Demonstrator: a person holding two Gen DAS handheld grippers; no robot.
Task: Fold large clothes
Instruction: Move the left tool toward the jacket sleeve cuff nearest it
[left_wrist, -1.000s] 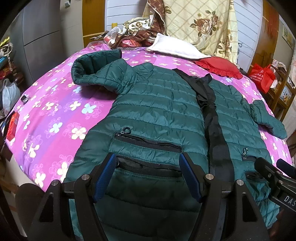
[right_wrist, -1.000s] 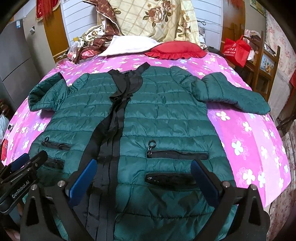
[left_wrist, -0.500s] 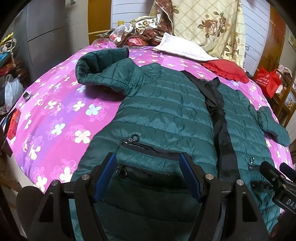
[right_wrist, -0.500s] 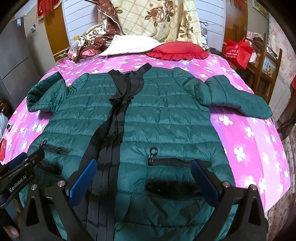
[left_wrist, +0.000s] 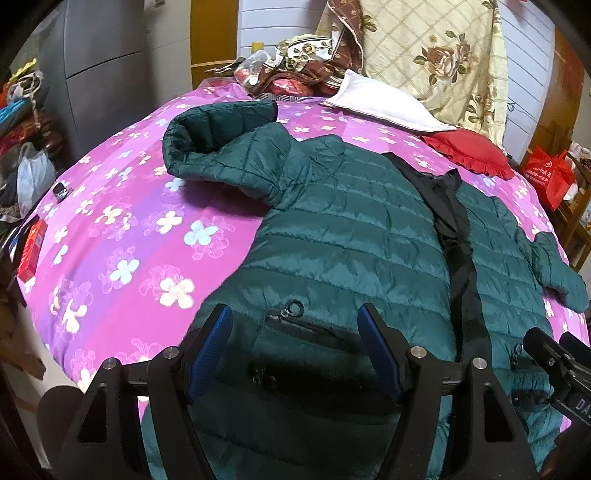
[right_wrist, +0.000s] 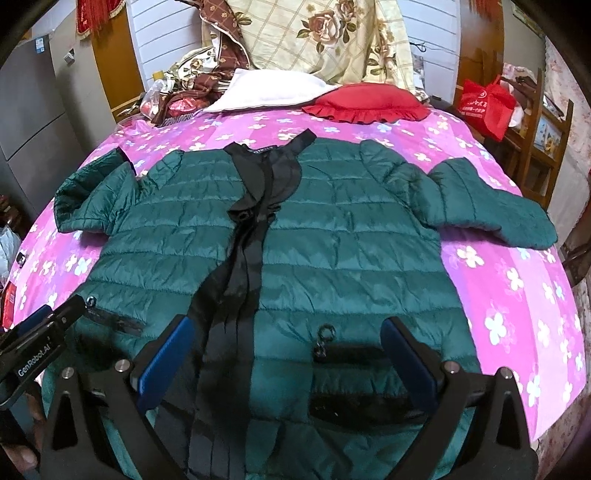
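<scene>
Bed (right_wrist: 517, 295), floral sheet: our folding surface. Green puffer jacket (right_wrist: 332, 240): lies front up, collar at twelve o'clock, sleeves at nine and three, spread for folding. Left gripper (left_wrist: 295, 350), right gripper (right_wrist: 291, 358): both wide, empty, over the hem at six.

one jacket (right_wrist: 332, 236), two pillows (right_wrist: 273, 90), two grippers (left_wrist: 295, 354)
</scene>
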